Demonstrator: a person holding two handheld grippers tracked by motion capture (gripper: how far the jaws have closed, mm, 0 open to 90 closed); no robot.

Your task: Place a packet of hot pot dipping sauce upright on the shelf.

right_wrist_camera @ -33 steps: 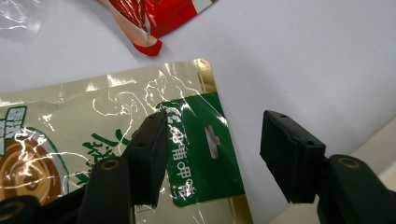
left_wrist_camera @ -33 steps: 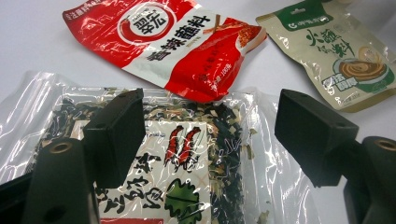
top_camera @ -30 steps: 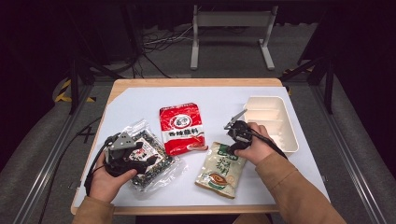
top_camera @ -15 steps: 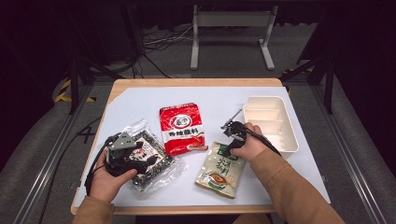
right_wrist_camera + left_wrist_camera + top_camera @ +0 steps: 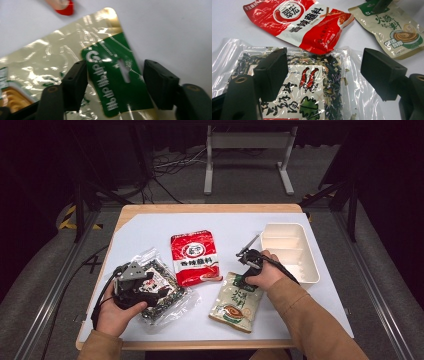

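- The right gripper [image 5: 113, 82] stands with its jaws spread, pinching nothing; the green header strip of the beige-and-green sauce pouch [image 5: 75, 75] lies straight between them, with the hanging slot of that strip just inside the right-hand jaw; the jaws straddle the strip across its short way, so a plain squeeze would, as I judge it, catch the pouch by its top edge.
- Seen from above, that gripper [image 5: 248, 254] sits at the pouch's [image 5: 237, 300] far end, the end that points toward the white compartment tray [image 5: 310, 270]; the pouch's long axis runs from there back toward the person, leaning a little to the left; the tray lies just beyond the pouch's far end and to its right, so I would guess a lift and a short carry that way is what this grip sets up.
- The right hand is plainly the nearer one to the pouch; the left is well apart from it, on the other side of the red seasoning packet [image 5: 195, 257], which lies just left of the pouch's far end.
- The left gripper [image 5: 324, 72] is also spread wide and grips nothing; it hovers low over the clear bag of dried seaweed [image 5: 312, 95], whose printed label sits between the jaws; from above, that bag [image 5: 160, 292] is well to the pouch's left, beyond the red packet.
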